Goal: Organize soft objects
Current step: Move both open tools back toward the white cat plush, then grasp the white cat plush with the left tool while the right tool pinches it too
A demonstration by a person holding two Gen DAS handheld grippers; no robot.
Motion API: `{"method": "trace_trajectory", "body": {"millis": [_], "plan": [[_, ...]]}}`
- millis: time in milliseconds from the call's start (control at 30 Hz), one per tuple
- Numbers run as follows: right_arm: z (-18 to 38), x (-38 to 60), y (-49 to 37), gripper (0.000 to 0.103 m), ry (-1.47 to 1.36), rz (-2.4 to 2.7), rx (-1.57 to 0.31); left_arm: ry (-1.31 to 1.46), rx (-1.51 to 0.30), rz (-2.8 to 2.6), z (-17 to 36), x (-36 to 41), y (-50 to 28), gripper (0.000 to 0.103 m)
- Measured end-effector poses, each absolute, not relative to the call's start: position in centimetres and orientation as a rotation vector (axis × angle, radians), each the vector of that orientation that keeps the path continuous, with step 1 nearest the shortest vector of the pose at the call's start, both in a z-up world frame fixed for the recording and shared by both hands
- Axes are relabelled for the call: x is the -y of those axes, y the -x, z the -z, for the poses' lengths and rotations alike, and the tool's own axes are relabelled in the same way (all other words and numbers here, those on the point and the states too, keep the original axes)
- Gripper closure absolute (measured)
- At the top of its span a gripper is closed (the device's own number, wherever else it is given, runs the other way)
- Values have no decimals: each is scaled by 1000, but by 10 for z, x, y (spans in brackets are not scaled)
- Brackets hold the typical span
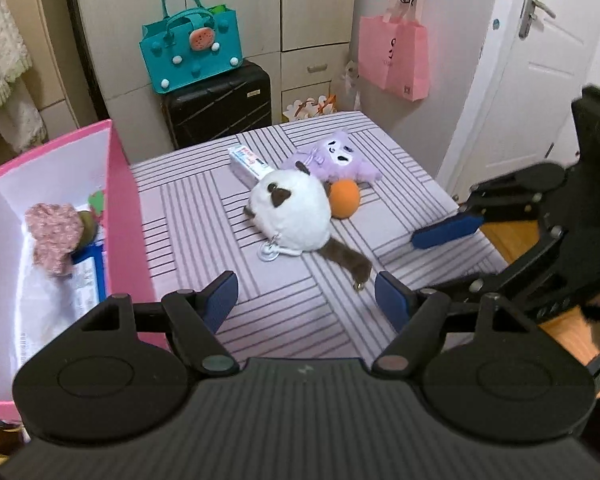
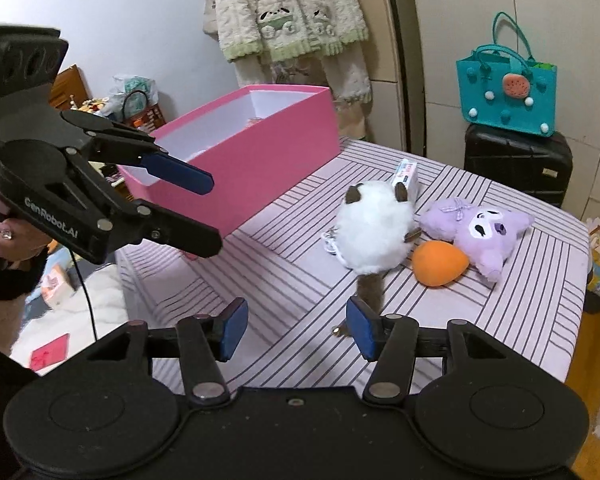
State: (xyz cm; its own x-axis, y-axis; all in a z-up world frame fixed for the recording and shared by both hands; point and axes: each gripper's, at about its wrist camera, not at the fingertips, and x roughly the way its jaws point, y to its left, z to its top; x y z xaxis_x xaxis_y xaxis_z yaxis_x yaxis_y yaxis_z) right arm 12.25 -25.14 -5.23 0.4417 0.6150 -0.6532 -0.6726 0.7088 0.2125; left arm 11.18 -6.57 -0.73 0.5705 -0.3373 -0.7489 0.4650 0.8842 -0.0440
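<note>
The white plush (image 1: 290, 216) is seen lying mid-table, its brown tail (image 2: 369, 289) reaching towards the right gripper (image 2: 296, 330), whose jaws are spread with nothing between; the left gripper (image 1: 306, 300) is likewise held released, just short of the tail

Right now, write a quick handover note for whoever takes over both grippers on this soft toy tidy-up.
Left gripper: open, empty, over the striped table.
Right gripper: open, empty, fingers near the white plush's brown tail.
On the table: white plush, purple plush, orange sponge, small carton.
Done: pink box already holds a pink fuzzy item and a few other things.
Left: move the remaining soft items into the box.
</note>
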Motion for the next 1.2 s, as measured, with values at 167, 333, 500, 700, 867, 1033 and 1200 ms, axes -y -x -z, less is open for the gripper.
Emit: {"method": "trace_trajectory", "body": {"millis": [167, 333, 500, 700, 867, 1033, 1200], "plan": [[69, 241, -133, 38, 121, -768, -728, -88, -832, 481, 23, 69, -130, 28], [82, 234, -148, 33, 150, -689, -668, -27, -830, 464, 41, 71, -150, 28], [88, 230, -163, 32, 170, -650, -625, 21, -826, 453, 58, 73, -169, 27], [93, 214, -170, 31, 282, -629, -545, 76, -829, 438, 72, 77, -190, 26], [97, 203, -177, 27, 383, -620, -501, 146, -834, 416, 82, 74, -207, 26], [101, 199, -185, 20, 392, -636, -501, 189, -848, 400, 95, 73, -218, 26], [106, 193, -185, 20, 424, -661, -487, 240, -849, 428, 105, 71, -219, 29]]}}
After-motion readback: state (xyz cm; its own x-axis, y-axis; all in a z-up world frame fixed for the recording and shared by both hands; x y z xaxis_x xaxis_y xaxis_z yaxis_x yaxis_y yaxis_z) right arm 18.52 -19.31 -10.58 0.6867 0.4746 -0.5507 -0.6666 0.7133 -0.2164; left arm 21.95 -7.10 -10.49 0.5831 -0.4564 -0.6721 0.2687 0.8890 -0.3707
